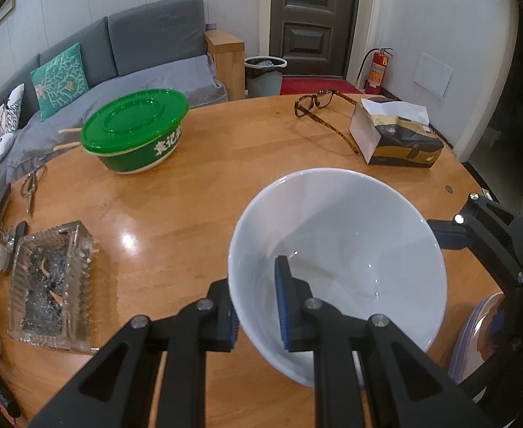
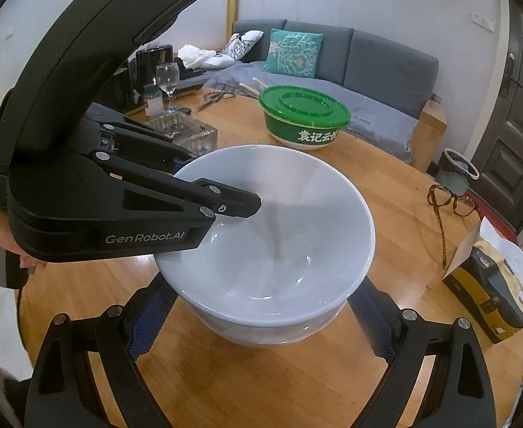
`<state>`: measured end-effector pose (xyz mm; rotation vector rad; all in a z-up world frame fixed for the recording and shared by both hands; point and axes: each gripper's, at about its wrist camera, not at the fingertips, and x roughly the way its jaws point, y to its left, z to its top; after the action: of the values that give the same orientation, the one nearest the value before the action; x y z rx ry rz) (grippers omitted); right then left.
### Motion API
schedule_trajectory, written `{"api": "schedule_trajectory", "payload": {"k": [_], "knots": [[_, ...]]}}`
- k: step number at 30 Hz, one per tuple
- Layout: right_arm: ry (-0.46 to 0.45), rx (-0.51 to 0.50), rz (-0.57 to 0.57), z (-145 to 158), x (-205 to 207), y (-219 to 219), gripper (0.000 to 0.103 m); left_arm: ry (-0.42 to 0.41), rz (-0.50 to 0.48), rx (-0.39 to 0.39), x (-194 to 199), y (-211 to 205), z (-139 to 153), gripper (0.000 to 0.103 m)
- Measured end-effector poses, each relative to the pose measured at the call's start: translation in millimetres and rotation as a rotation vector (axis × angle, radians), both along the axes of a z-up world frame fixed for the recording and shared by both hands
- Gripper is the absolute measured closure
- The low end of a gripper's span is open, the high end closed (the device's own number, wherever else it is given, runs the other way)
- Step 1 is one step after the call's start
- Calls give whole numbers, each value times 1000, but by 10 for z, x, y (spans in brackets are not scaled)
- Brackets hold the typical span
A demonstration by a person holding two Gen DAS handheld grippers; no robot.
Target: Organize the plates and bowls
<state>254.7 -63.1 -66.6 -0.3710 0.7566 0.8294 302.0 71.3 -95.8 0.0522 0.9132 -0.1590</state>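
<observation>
1. While the left gripper (image 1: 258,306) pinches the near-left rim of the white bowl (image 1: 336,249), one finger sits inside and one outside.
2. That bowl appears nested on a second white bowl (image 2: 279,328) on the wooden table (image 2: 226,385).
3. Spread wide, the right gripper (image 2: 261,321) flanks the stack; whether its pads touch is unclear.
4. Farther back stand a glass ashtray (image 1: 51,281), a green lidded bowl (image 1: 136,128), glasses (image 1: 318,103) and a tissue box (image 1: 397,135).
</observation>
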Motion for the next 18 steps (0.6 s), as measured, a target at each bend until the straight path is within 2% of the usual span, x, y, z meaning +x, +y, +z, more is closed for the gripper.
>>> {"api": "schedule_trajectory", "payload": {"k": [12, 18], "knots": [[16, -7, 5, -44, 16, 11, 13, 6, 0, 13, -1, 7, -45, 89], [-4, -34, 12, -67, 4, 21, 13, 21, 1, 13, 11, -2, -114, 87]]}}
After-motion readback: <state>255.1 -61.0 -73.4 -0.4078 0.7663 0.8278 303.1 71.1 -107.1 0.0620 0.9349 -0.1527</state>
